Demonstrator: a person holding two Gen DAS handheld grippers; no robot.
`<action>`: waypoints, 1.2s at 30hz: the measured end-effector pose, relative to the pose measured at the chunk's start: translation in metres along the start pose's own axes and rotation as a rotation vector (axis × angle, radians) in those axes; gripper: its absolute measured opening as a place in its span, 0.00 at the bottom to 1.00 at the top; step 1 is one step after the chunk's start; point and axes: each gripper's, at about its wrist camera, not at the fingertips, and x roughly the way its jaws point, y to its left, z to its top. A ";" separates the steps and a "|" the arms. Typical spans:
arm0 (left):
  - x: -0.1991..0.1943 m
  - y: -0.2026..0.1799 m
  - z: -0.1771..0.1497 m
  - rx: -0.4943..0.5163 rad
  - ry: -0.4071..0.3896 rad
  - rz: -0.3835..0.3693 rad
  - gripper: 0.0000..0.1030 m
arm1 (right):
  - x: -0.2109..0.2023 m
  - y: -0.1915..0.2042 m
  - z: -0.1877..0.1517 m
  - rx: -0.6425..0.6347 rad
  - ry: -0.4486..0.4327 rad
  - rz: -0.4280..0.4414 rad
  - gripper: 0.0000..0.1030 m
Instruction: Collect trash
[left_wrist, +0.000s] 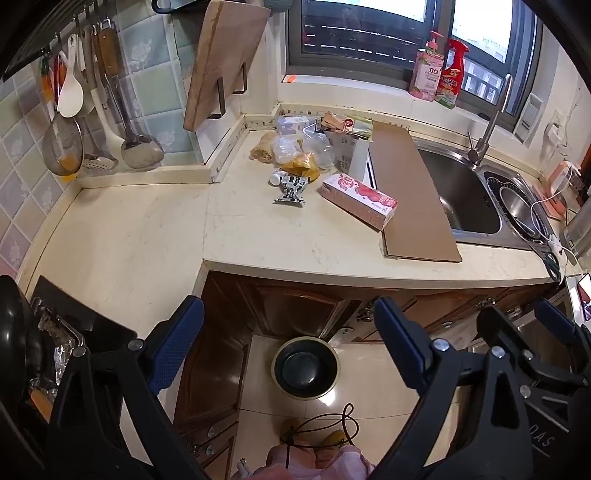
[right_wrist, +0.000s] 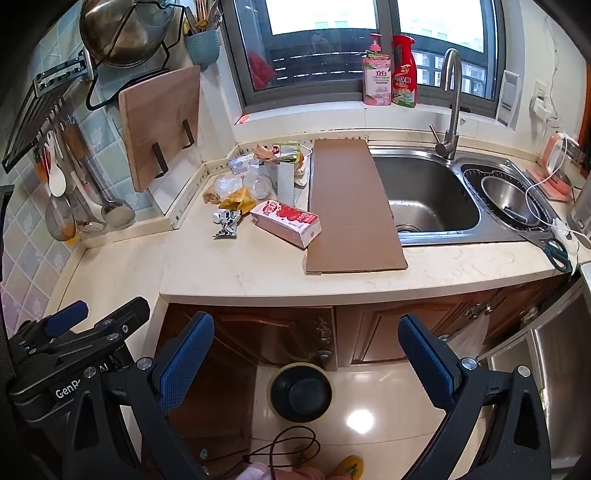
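Trash lies in the counter's back corner: a pink carton (left_wrist: 358, 201) (right_wrist: 285, 221), a black-and-white wrapper (left_wrist: 291, 189) (right_wrist: 227, 222), a yellow bag (left_wrist: 301, 167) (right_wrist: 238, 201), clear plastic bags (left_wrist: 308, 147) (right_wrist: 243, 182) and small boxes behind. A flat cardboard sheet (left_wrist: 410, 192) (right_wrist: 349, 206) lies beside the sink. A black bin (left_wrist: 306, 367) (right_wrist: 300, 393) stands on the floor below the counter. My left gripper (left_wrist: 288, 343) and right gripper (right_wrist: 306, 358) are both open and empty, held in front of the counter edge, above the bin.
A steel sink (right_wrist: 424, 199) with a tap (right_wrist: 450, 103) is to the right. Scissors (right_wrist: 557, 253) and a white cable lie at the far right. A cutting board (right_wrist: 162, 125) and hanging utensils (left_wrist: 81, 110) are at the left wall. A stove with a pan (left_wrist: 22, 350) is at the near left.
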 end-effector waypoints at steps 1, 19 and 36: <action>0.000 -0.001 -0.001 0.000 -0.002 -0.002 0.88 | 0.000 0.001 0.001 0.000 -0.001 -0.001 0.98; -0.002 0.008 -0.003 0.010 -0.005 -0.029 0.83 | -0.008 0.004 0.001 0.003 -0.012 -0.010 0.98; -0.003 0.016 -0.008 0.005 0.012 -0.020 0.82 | -0.011 0.012 -0.004 -0.006 -0.014 -0.012 0.98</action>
